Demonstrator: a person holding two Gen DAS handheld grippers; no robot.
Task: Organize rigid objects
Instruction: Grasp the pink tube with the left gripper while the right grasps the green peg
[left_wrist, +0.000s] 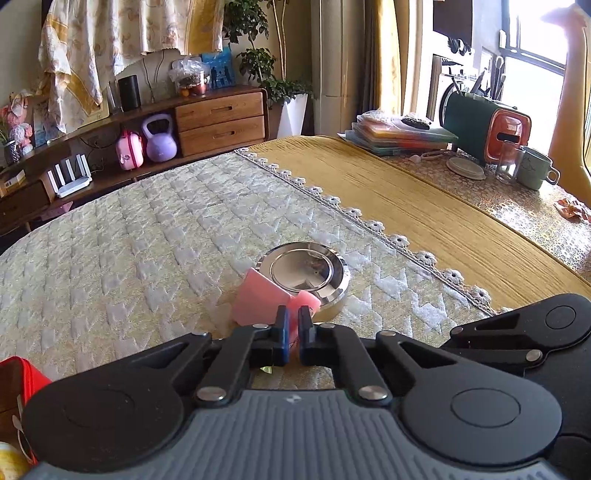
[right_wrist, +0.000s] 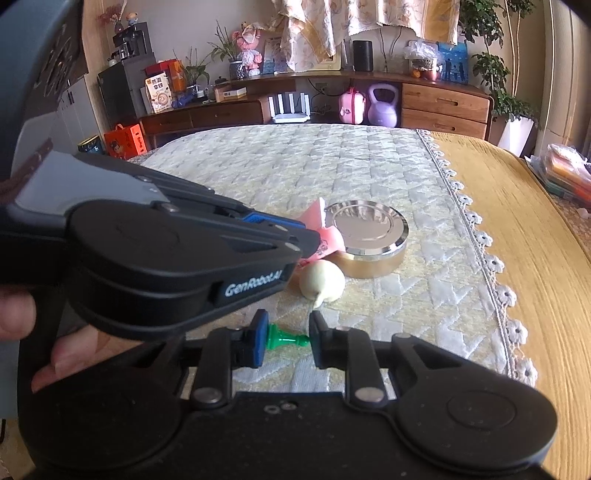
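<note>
On the quilted worktop (left_wrist: 147, 229), the left tool (left_wrist: 293, 325) pinches a pink piece (left_wrist: 258, 299) beside the steel tin (left_wrist: 306, 273); the right tool (right_wrist: 286, 339), fingers apart, brackets a green pawn (right_wrist: 286, 338).

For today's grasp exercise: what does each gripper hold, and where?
Left gripper: pink piece, by its near edge. Right gripper: nothing; open around the pawn.

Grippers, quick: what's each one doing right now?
Left gripper: closed on the pink piece, beside the metal dish.
Right gripper: open around the green pawn, lying on the quilted cloth.
</note>
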